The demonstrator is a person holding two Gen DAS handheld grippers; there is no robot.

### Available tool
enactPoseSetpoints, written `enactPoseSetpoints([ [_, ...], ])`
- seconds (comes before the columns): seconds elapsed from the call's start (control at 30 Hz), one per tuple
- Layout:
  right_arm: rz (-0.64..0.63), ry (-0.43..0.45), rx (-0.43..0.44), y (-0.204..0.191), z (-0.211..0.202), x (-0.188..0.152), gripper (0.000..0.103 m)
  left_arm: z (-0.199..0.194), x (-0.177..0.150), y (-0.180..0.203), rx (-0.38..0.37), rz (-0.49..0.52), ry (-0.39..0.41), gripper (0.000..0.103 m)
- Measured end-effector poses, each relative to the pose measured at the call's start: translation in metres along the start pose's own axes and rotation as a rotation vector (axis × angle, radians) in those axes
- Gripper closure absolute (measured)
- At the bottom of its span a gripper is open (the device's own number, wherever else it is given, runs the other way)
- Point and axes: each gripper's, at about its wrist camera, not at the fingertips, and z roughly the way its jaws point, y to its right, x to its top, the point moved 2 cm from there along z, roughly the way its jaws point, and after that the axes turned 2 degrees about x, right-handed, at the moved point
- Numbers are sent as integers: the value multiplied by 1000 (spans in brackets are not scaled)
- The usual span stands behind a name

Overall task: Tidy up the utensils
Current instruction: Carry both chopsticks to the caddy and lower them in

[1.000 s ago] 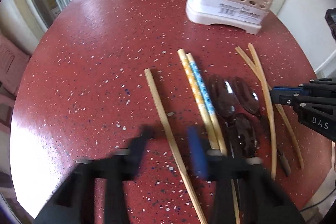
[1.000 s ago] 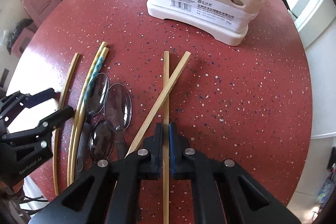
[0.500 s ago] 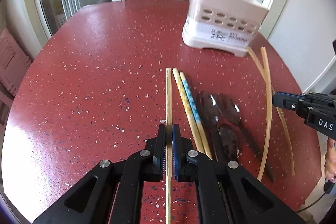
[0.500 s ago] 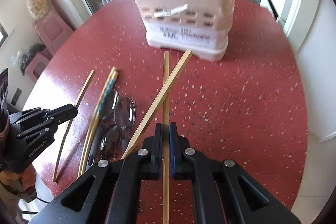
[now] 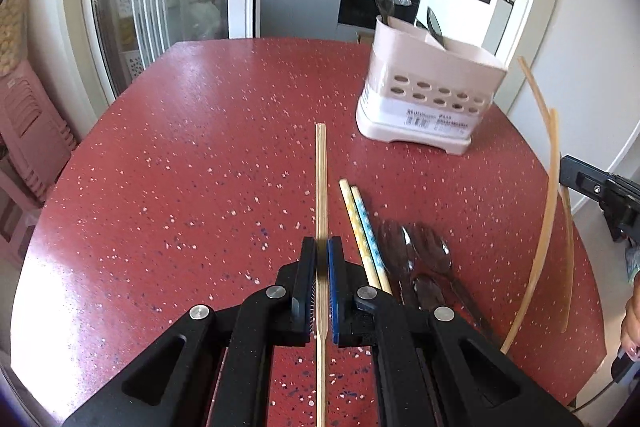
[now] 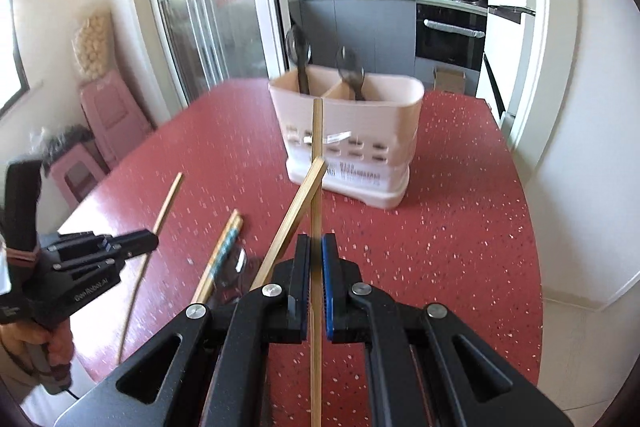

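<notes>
Left wrist view: left gripper pinching a bamboo chopstick above the red table.

Right wrist view: right gripper clamped on two crossed chopsticks, before the pink utensil caddy.

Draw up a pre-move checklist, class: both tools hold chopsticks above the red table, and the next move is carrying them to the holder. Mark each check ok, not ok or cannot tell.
1. Left tool shut on single bamboo chopstick: ok.
2. Right tool shut on two bamboo chopsticks: ok.
3. Those two lie parallel: not ok, they cross.
4. Pink utensil holder upright on the table: ok.
5. Free compartment space beside the dark spoons: cannot tell.
</notes>
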Motion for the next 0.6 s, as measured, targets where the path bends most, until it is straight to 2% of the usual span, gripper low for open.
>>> enactPoseSetpoints([
  [0.3, 113, 46, 103, 10, -7, 11, 97, -21, 18, -5, -21, -35, 80, 68],
  [0.6, 105, 95, 114, 10, -16, 25, 97, -36, 40, -6, -39, -66, 137, 68],
])
